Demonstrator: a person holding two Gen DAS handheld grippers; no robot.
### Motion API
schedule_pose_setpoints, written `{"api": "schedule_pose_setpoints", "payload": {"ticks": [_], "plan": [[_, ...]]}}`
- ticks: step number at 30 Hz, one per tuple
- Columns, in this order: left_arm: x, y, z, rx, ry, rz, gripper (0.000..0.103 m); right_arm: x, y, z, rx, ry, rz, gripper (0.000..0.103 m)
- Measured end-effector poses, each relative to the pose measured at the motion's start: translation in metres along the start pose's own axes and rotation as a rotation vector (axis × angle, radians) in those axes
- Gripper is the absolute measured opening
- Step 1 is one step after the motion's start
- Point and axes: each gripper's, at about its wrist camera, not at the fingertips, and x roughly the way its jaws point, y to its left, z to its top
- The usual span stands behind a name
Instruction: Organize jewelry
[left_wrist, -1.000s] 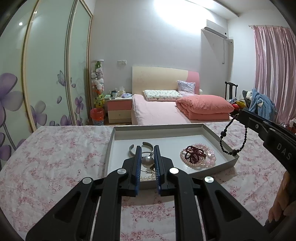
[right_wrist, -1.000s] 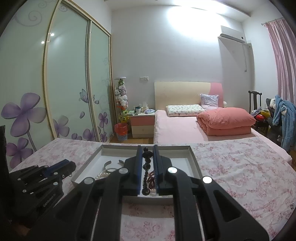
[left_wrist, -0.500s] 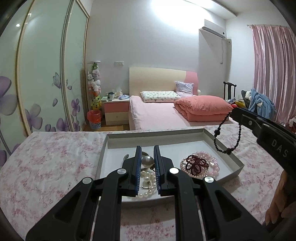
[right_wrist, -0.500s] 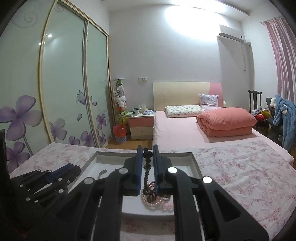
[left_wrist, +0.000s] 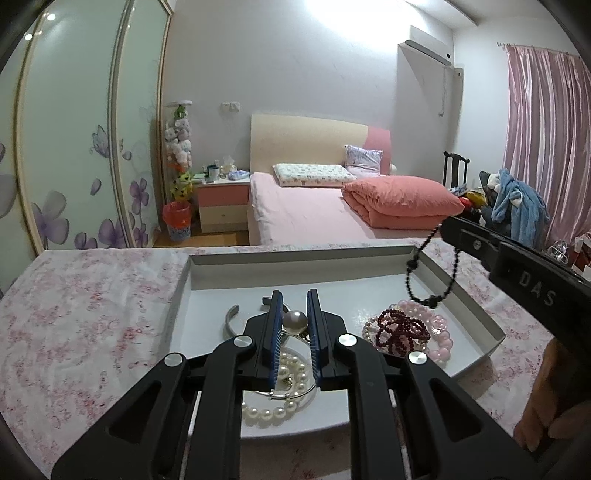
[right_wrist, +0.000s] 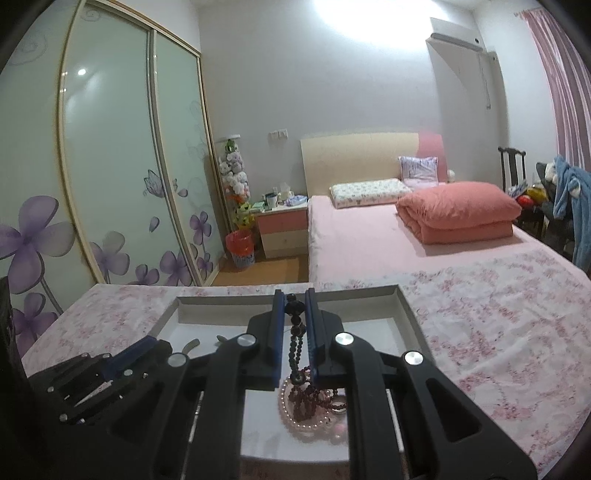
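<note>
Bedroom, floral-cloth desk w/ grey tray (left_wrist: 480, 314): right gripper (right_wrist: 294, 306) jaws pinching black bead strand (left_wrist: 430, 273), hanging vertical over tray's right side, directly above pink/red bead pile (left_wrist: 406, 328); left gripper (left_wrist: 294, 314) jaws narrowly spread beside big pearl (left_wrist: 294, 320), grip on it not certain.

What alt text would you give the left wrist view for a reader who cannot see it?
The left claw grips a large pearl above a white tray of bracelets on a floral-covered table. At right, the right claw dangles a black bead bracelet over the tray's pink and dark red beads; a bedroom lies behind.
</note>
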Motion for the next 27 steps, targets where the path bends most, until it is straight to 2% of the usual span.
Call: {"api": "schedule_pose_setpoints", "payload": {"ticks": [4, 7, 8, 18, 23, 27], "plan": [[0.007, 0.001, 0.0, -0.012, 0.021, -0.011, 0.016, 0.011, -0.005, -0.002, 0.025, 0.037, 0.01, 0.015], [0.003, 0.008, 0.0, -0.034, 0.012, 0.001, 0.035, 0.007, -0.01, -0.003, 0.039, 0.033, 0.005, 0.031], [0.001, 0.011, 0.0, -0.043, 0.005, 0.007, 0.039, 0.005, -0.012, -0.003, 0.043, 0.029, 0.001, 0.032], [-0.047, 0.037, -0.001, -0.11, -0.026, 0.051, 0.04, -0.044, -0.02, -0.007, 0.058, 0.008, -0.012, 0.033], [-0.083, 0.047, -0.012, -0.129, -0.036, 0.069, 0.042, -0.087, -0.01, -0.016, 0.039, -0.003, -0.005, 0.04], [-0.113, 0.052, -0.025, -0.139, -0.041, 0.08, 0.049, -0.12, 0.003, -0.029, 0.009, -0.003, 0.003, 0.047]]}}
